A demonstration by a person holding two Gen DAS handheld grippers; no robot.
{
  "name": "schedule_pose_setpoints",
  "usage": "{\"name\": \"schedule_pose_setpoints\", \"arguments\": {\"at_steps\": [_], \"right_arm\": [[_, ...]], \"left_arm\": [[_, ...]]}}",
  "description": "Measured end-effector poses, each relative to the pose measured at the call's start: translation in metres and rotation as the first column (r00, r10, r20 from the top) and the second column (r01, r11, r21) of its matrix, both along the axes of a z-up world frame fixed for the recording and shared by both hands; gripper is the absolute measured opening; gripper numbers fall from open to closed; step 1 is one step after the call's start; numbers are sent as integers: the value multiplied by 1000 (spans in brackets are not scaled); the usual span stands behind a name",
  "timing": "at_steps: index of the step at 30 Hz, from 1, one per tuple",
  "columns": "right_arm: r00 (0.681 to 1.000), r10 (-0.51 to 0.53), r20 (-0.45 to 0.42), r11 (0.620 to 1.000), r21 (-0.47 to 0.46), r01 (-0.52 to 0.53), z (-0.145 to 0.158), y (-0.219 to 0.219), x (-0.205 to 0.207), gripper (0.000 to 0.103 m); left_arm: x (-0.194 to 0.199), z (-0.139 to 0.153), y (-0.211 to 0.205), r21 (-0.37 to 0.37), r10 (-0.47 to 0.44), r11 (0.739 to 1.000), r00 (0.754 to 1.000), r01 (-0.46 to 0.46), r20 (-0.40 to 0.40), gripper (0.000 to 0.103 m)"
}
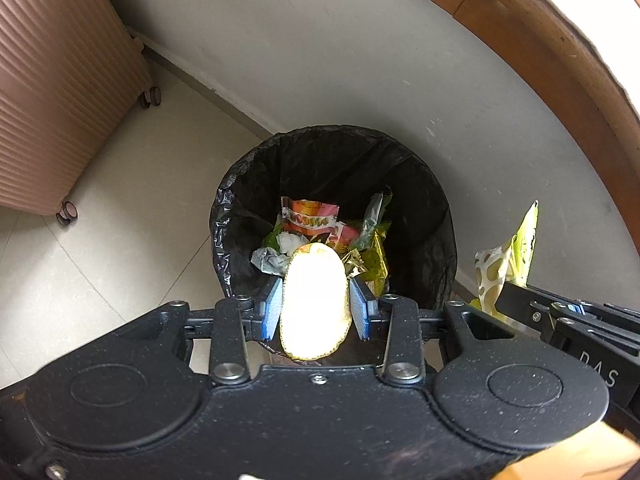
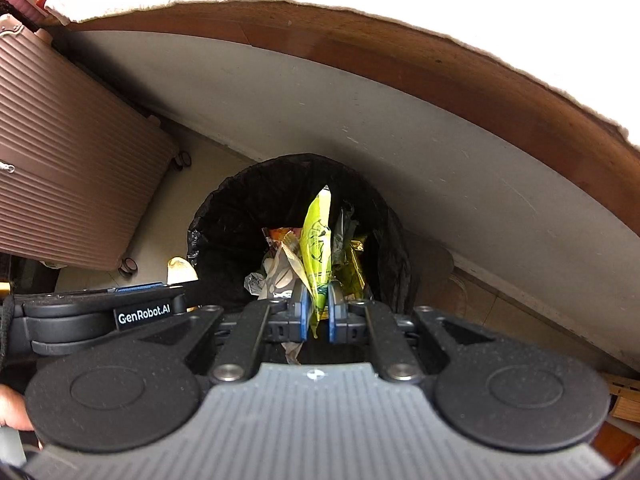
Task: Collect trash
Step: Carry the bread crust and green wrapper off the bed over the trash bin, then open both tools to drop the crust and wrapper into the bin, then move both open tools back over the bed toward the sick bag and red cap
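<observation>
Trash bin point(image 1: 424, 208), black-lined, sits below you against the wall. Your left gripper point(image 1: 314, 304) clamps a pale oval packet point(image 1: 314, 300) over it; your right gripper point(image 2: 318, 312) pinches a yellow-green wrapper point(image 2: 318, 248). You're at the drop: spread both jaws.
</observation>
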State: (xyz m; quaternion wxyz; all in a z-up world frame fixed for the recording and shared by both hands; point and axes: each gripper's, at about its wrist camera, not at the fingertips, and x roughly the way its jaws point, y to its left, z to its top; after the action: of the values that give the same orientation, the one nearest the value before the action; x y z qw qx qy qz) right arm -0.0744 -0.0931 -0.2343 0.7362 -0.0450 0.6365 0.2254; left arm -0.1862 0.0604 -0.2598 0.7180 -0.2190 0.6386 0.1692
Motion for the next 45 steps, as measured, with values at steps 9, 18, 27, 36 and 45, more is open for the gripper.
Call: {"name": "schedule_pose_setpoints", "arguments": {"at_steps": [9, 18, 27, 36, 45], "right_arm": [[1000, 5, 10, 1000, 20, -6, 3, -4, 5, 31], [1000, 3, 29, 1000, 23, -4, 6, -7, 7, 51], [999, -11, 31, 1000, 26, 10, 11, -10, 9, 55], [997, -12, 81, 998, 69, 7, 47, -18, 10, 57], [964, -52, 260, 990, 139, 15, 146, -32, 18, 64]], "left_arm": [[1, 2, 0, 7, 24, 1000, 999, -24, 24, 47], [7, 10, 1, 48, 33, 998, 999, -35, 43, 68], [10, 17, 1, 42, 50, 998, 997, -52, 55, 77], [10, 62, 6, 67, 71, 995, 990, -80, 120, 77], [29, 163, 21, 113, 42, 990, 930, -89, 365, 78]]}}
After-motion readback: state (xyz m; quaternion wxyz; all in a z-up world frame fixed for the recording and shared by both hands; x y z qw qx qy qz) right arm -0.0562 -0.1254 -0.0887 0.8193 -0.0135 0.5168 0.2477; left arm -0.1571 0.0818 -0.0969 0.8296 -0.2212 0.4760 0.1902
